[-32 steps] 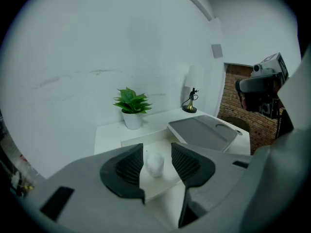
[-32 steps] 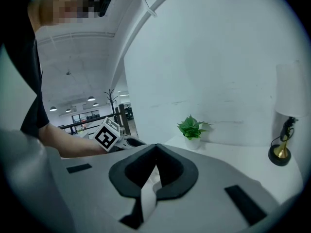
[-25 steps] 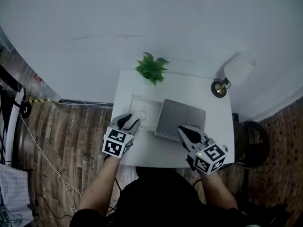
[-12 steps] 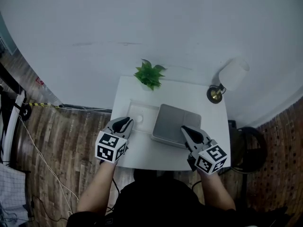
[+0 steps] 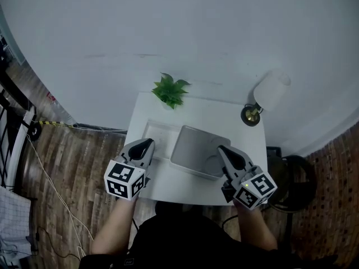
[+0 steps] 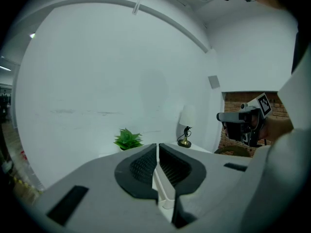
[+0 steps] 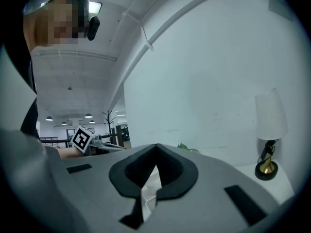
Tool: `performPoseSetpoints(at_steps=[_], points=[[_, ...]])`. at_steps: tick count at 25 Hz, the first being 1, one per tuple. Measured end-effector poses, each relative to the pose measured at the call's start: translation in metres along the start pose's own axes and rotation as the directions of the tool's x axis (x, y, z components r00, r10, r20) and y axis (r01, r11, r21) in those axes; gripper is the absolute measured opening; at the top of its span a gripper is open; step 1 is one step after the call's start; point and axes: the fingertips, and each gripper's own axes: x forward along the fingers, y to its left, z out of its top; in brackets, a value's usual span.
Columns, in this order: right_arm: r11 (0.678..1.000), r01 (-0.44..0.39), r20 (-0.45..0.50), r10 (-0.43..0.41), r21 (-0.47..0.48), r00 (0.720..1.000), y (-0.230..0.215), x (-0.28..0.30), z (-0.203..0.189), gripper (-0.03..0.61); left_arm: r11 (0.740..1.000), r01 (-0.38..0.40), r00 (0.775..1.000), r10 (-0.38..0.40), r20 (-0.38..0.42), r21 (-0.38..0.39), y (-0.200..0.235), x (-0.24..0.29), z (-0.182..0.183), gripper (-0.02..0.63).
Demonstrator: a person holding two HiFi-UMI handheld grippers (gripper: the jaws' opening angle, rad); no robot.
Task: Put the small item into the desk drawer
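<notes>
A white desk (image 5: 247, 144) carries a shallow white tray (image 5: 159, 131) at its left and a closed grey laptop (image 5: 193, 150) in the middle. My left gripper (image 5: 147, 143) hovers at the tray's near left corner. Its jaws are closing to a thin slit with nothing between them, as the left gripper view (image 6: 158, 147) shows. My right gripper (image 5: 222, 149) sits over the laptop's near right corner. It is shut and empty in the right gripper view (image 7: 155, 146). I cannot make out the small white item; the left gripper covers that part of the tray.
A green potted plant (image 5: 169, 91) stands at the desk's back left and a white-shaded lamp on a brass base (image 5: 263, 97) at the back right. A white wall rises behind the desk. Wooden floor with cables (image 5: 56, 189) lies to the left, and a dark chair (image 5: 291, 178) to the right.
My left gripper has drawn back from the small white item in the tray toward the desk's near edge, and its jaws have come together. The right gripper stays over the laptop.
</notes>
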Motion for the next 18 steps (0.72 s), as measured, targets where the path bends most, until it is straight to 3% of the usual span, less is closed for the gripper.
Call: performPoseSetpoints(at_steps=[8, 18], points=[[0.998, 0.040, 0.055, -0.038, -0.039, 0.998, -0.020, -0.028, 0.016, 0.003, 0.999, -0.045, 0.996, 0.043, 0.072, 0.014, -0.017, -0.014, 0.021, 0.021], [0.997, 0.052, 0.067, -0.048, -0.065, 0.997, -0.031, -0.039, 0.018, 0.003, 0.997, -0.079, 0.992, 0.077, 0.097, 0.009, -0.020, -0.011, 0.027, 0.021]])
